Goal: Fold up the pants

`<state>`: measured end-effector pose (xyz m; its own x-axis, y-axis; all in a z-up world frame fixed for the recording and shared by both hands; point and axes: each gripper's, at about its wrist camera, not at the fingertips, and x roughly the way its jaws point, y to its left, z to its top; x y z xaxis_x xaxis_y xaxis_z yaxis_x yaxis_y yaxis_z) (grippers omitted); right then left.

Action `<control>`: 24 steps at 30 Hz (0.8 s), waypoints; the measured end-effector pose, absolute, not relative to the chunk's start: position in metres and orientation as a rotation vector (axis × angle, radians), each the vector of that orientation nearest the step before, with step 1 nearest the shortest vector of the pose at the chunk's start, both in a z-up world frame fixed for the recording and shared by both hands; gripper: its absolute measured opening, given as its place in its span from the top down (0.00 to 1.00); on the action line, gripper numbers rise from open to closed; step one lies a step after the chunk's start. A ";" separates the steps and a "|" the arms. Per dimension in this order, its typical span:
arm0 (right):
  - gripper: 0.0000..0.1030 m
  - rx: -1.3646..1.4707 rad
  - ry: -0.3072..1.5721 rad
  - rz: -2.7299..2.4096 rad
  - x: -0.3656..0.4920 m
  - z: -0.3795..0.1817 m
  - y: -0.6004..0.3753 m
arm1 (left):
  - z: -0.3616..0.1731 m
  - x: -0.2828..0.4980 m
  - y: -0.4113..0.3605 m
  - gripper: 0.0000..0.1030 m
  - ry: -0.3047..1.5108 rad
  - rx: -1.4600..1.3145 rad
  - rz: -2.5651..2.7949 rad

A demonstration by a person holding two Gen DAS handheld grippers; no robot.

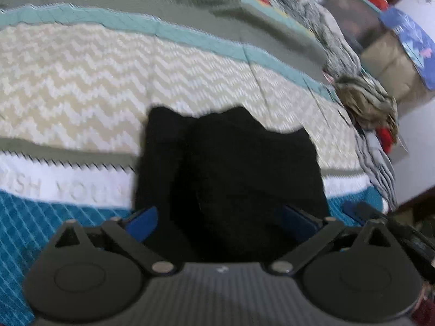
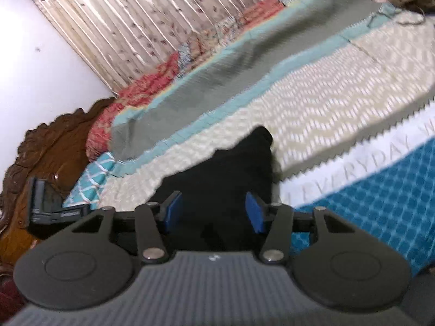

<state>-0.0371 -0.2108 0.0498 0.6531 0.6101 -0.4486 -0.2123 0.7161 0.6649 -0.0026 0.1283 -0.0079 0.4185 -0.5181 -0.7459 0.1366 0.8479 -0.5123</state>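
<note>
Left tool (image 1: 221, 221) spread wide, right tool (image 2: 214, 212) partly spread, over bunched black pants (image 1: 231, 168), zigzag-woven bedspread (image 1: 81, 81).

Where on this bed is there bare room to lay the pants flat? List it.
Free: the chevron band left of the black pants, up to the teal stripe; also the blue checked band to their right in the right wrist view. Crowded: the bed's edge with the crumpled clothes.
</note>
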 end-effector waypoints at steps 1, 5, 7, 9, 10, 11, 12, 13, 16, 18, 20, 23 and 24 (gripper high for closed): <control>0.55 0.595 0.724 0.512 -0.037 0.050 -0.206 | -0.007 -0.007 0.125 0.19 1.068 -0.397 -0.438; 0.59 0.502 0.749 0.612 -0.039 0.055 -0.178 | 0.006 -0.025 0.118 0.76 1.024 -0.272 -0.440; 0.59 0.444 0.757 0.656 -0.039 0.054 -0.163 | 0.018 -0.033 0.127 0.78 0.976 -0.237 -0.454; 0.58 0.389 0.763 0.705 -0.041 0.055 -0.147 | 0.025 -0.041 0.135 0.78 0.937 -0.191 -0.441; 0.58 0.371 0.775 0.722 -0.044 0.051 -0.146 | 0.021 -0.044 0.137 0.78 0.937 -0.160 -0.429; 0.58 0.356 0.793 0.733 -0.045 0.047 -0.142 | 0.014 -0.045 0.136 0.76 0.950 -0.133 -0.421; 0.58 0.347 0.819 0.736 -0.044 0.043 -0.137 | 0.003 -0.046 0.133 0.74 0.973 -0.110 -0.411; 0.58 0.347 0.842 0.734 -0.041 0.038 -0.135 | -0.009 -0.047 0.132 0.67 0.995 -0.101 -0.402; 0.59 0.384 0.863 0.729 -0.036 0.035 -0.140 | -0.020 -0.049 0.144 0.20 0.976 -0.126 -0.304; 0.56 0.369 0.841 0.741 -0.042 0.044 -0.143 | -0.014 -0.050 0.156 0.19 0.974 -0.170 -0.320; 0.56 0.369 0.817 0.820 -0.048 0.051 -0.139 | -0.004 -0.053 0.166 0.19 0.952 -0.202 -0.329; 0.56 0.256 0.849 0.973 -0.055 0.054 -0.111 | 0.018 -0.052 0.177 0.19 0.899 -0.255 -0.306; 0.56 0.200 0.862 1.007 -0.057 0.054 -0.098 | 0.025 -0.051 0.181 0.19 0.878 -0.280 -0.296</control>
